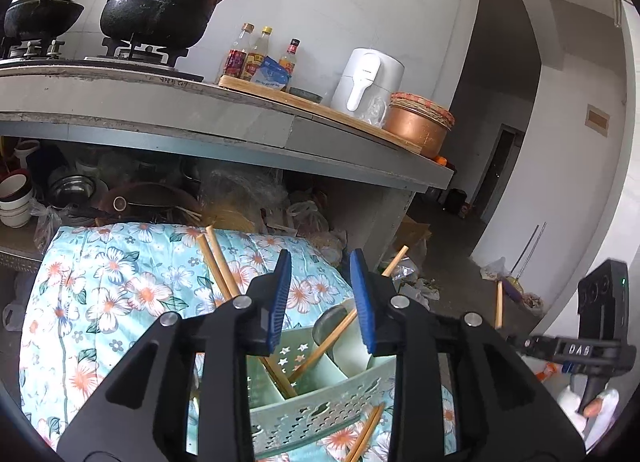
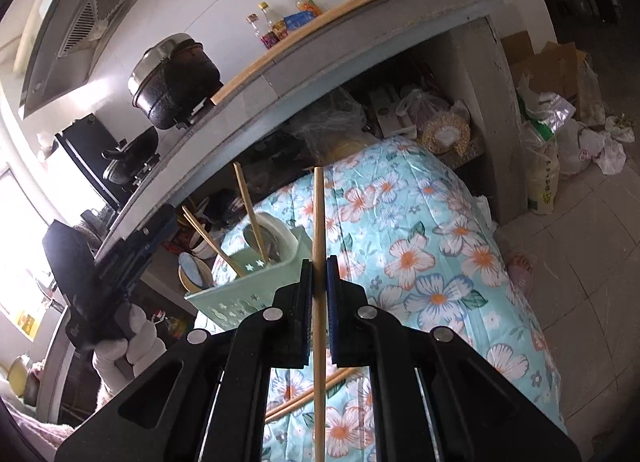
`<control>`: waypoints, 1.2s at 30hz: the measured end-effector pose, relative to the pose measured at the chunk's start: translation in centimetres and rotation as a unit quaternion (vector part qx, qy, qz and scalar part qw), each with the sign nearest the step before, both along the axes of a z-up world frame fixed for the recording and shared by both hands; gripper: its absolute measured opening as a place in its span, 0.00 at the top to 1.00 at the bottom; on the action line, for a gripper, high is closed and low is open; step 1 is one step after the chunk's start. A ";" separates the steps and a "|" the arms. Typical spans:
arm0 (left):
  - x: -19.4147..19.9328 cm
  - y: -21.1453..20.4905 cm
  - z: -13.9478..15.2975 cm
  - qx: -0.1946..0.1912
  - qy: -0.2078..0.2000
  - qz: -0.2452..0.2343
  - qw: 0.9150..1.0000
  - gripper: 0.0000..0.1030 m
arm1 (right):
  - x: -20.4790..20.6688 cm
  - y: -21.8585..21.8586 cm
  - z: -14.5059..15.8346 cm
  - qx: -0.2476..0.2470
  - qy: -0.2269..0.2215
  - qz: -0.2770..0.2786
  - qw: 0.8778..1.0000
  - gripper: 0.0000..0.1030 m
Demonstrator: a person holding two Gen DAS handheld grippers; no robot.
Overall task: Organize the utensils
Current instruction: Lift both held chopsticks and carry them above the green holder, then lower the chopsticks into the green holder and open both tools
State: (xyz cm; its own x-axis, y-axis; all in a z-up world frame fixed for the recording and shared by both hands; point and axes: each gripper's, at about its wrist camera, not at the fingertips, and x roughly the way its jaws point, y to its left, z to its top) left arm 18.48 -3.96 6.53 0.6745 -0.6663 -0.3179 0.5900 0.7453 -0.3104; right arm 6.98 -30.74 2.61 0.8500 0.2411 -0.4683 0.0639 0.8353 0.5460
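Right gripper (image 2: 319, 274) clamps one wooden chopstick (image 2: 319, 217) upright; left gripper (image 1: 322, 298) hangs released over the pale-green perforated plastic caddy (image 1: 320, 414). Risk: the thin stick pivots, missing its compartment.

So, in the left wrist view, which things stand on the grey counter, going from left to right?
Small black wok → large black pot → three sauce bottles → white appliance → copper-coloured bowl. All stand on the grey counter.
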 end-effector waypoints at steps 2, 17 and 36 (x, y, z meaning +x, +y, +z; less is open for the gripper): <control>-0.7 0.3 -0.1 0.004 -0.005 -0.006 1.000 0.71 | 0.1 0.1 2.1 -0.013 -0.028 0.003 1.000 0.93; -6.6 2.6 -3.9 0.052 0.011 -0.087 0.995 0.56 | 7.7 3.8 13.5 -0.057 -0.197 0.068 0.976 0.93; -7.3 3.4 -8.2 0.044 0.088 -0.123 0.988 0.56 | 14.2 13.6 4.3 -0.215 -0.092 0.200 0.952 0.92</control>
State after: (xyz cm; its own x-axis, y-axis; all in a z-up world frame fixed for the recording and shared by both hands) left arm 11.21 -0.60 -1.67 0.4252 -0.7675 -0.4797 0.6983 0.6153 -0.3656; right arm 21.23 -17.14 6.88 0.8074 0.3823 -0.4495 -0.3694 0.9215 0.1201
